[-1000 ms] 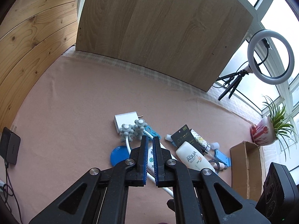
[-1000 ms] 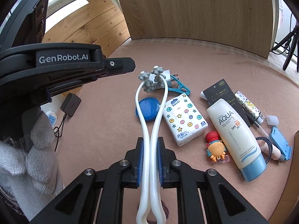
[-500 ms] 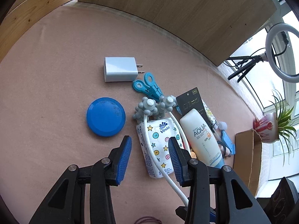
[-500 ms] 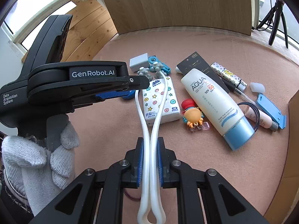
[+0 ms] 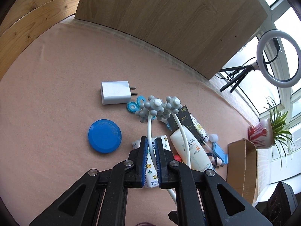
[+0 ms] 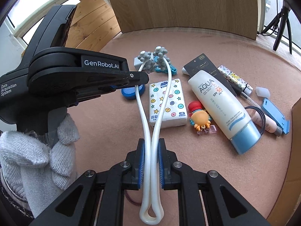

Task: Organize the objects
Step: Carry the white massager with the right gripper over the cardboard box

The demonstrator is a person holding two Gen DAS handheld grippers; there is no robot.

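A: Nearest, the right gripper [image 6: 151,162] has its fingers clamped on both white stems of the forked plastic massager with grey knobbed heads [image 6: 150,113], close to its loop. The massager is lifted above the surface, over the white tissue pack with coloured dots [image 6: 170,103].

B: And the left gripper [image 5: 151,158]?

A: It has come down to almost shut; its blue-padded fingers pinch one stem only, midway along.

B: What could go wrong?

A: I think the two grips can bend the fork, or a thin stem can slip from the pads. The heads can also catch the blue plastic clip [image 5: 136,104] below them.

B: Room to move?

A: The pink cloth surface [image 5: 56,75] is open on the left, past the round blue lid [image 5: 104,136] and the white charger plug [image 5: 115,92]. The right side is crowded up to the cardboard box [image 5: 242,162]; the wooden board [image 5: 169,18] closes the far edge.
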